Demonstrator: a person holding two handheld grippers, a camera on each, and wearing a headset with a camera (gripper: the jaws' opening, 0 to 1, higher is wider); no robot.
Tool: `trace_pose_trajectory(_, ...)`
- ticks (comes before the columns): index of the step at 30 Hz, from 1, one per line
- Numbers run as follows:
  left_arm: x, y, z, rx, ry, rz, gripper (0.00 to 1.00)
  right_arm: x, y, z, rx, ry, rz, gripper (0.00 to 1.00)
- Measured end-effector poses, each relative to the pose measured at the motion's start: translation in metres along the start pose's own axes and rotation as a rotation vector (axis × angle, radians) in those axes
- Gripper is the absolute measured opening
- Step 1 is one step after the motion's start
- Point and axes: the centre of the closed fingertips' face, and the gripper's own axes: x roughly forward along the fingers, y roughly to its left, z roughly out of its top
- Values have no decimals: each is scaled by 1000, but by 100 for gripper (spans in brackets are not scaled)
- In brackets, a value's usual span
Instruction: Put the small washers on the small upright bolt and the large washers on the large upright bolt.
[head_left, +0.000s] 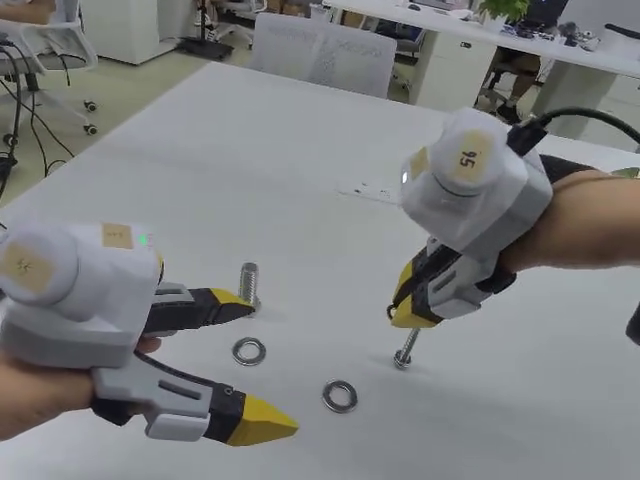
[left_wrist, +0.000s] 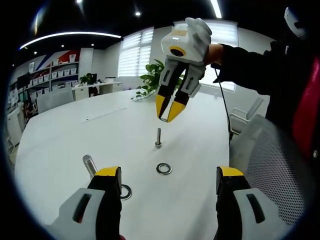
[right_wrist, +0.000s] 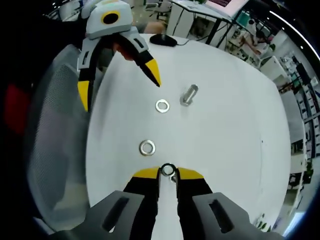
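- My left claw (head_left: 268, 367) is wide open — the big bolt (head_left: 249, 282) stands beside one tip, and the big washers (head_left: 249, 351) lie near its tips.
- They look hard, thin and slippery, so I think I should pinch an edge.
- My right claw (head_left: 408, 316) pinches a small washer (right_wrist: 168, 170) just above the small bolt (head_left: 405, 351).

The round tan sticker (head_left: 469, 158) on the right gripper (head_left: 405, 312)'s white housing appears to read "56". The left gripper (head_left: 264, 365)'s tan label (head_left: 117, 236) is too small to read.

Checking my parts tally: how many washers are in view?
3. One washer lies beside the large bolt, a second washer nearer the small bolt, and a small washer seems pinched in the right gripper. Others may be hidden.
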Motion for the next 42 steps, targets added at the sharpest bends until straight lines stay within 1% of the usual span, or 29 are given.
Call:
trace_pose_trajectory(5, 3, 0, 1, 5, 5, -9, 77, -4, -7, -13, 30, 11, -14, 13)
trace_pose_trajectory(7, 4, 1, 2, 7, 6, -11, 77, -6, -5, -19, 43, 16, -18, 13)
trace_pose_trajectory(13, 9, 4, 3, 13, 13, -16, 77, -6, -8, -30, 73, 24, -26, 13)
trace_pose_trajectory(15, 11, 6, 2, 14, 17, -15, 77, -7, -7, -31, 82, 22, -26, 13)
trace_pose_trajectory(20, 19, 7, -1, 19, 35, -30, 78, -8, -10, -35, 94, 20, -28, 13)
trace_pose_trajectory(26, 26, 8, -2, 28, 48, -44, 78, -4, -11, -40, 102, 28, -24, 13)
trace_pose_trajectory(30, 30, 11, -2, 40, 57, -45, 78, 0, -12, -42, 103, 35, -20, 13)
trace_pose_trajectory(32, 32, 12, -2, 47, 62, -45, 78, 2, -13, -40, 104, 31, -15, 13)
trace_pose_trajectory(37, 36, 12, -3, 66, 76, -46, 79, 10, -13, -37, 92, 41, -4, 13)
trace_pose_trajectory(38, 37, 12, -4, 80, 83, -44, 79, 12, -14, -38, 89, 42, -2, 13)
trace_pose_trajectory(42, 38, 11, -6, 85, 91, -49, 79, 18, -16, -40, 96, 50, 11, 13)
